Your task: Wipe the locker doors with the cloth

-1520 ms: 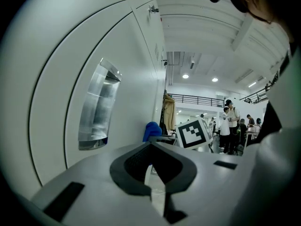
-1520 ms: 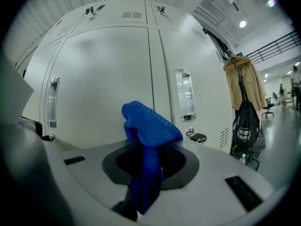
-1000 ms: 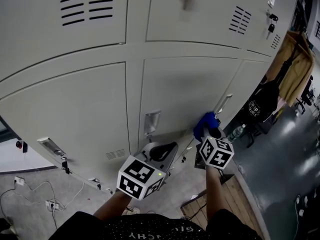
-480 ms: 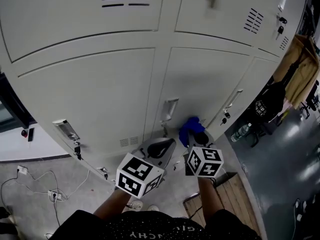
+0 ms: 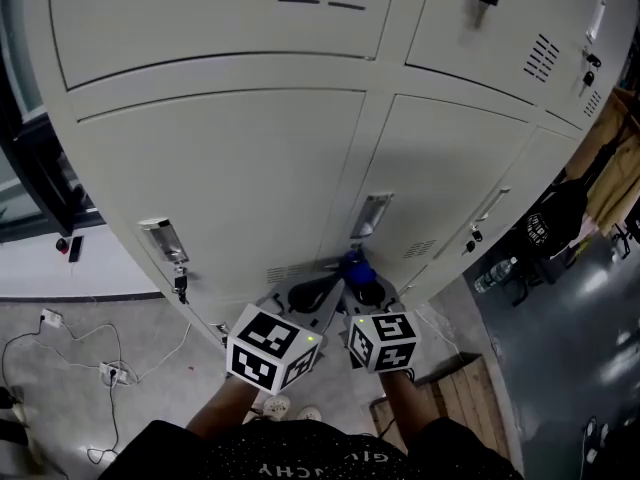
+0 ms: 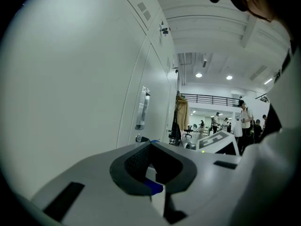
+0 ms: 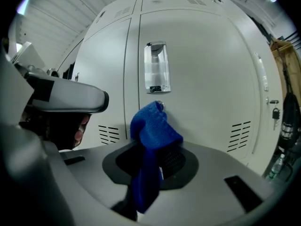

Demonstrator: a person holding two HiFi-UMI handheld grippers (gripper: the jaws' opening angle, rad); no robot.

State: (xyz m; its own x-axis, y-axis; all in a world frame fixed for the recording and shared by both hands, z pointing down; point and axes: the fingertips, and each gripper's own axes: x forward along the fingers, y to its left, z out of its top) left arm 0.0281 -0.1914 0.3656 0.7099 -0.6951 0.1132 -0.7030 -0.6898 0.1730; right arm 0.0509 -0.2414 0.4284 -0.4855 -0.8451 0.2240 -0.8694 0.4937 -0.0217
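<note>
at the lower row of the lockers, near the bottom of the head view, both tools are close to the metal. the locker doors (image 5: 230, 168) are flat pale grey sheet steel with a smooth painted surface and narrow seams between them.

the right gripper (image 5: 365, 290) has its jaws closed tight on the cloth (image 5: 352, 265). in the right gripper view the cloth (image 7: 153, 131) is deep blue, with a fine woven, a little fluffy texture. it is folded into a rounded lump that stands above the dark ribbed pads, and one strip hangs down in front of them. the top of the lump reaches the door just under the recessed handle (image 7: 155, 67), a tall shiny metal rectangle. i cannot tell if the cloth really presses on the paint. to the left of the cloth there are short slot vents (image 7: 109, 134) cut in the next door.

the left gripper (image 5: 322, 286) is just beside the right one, on its left. in its own view the left gripper (image 6: 149, 145) has the black pads meeting at the far tips, forming a closed loop with a hollow inside, and nothing is gripped. its side runs along a smooth door.

each tool carries a white cube (image 5: 270, 350) with black square markers.
</note>
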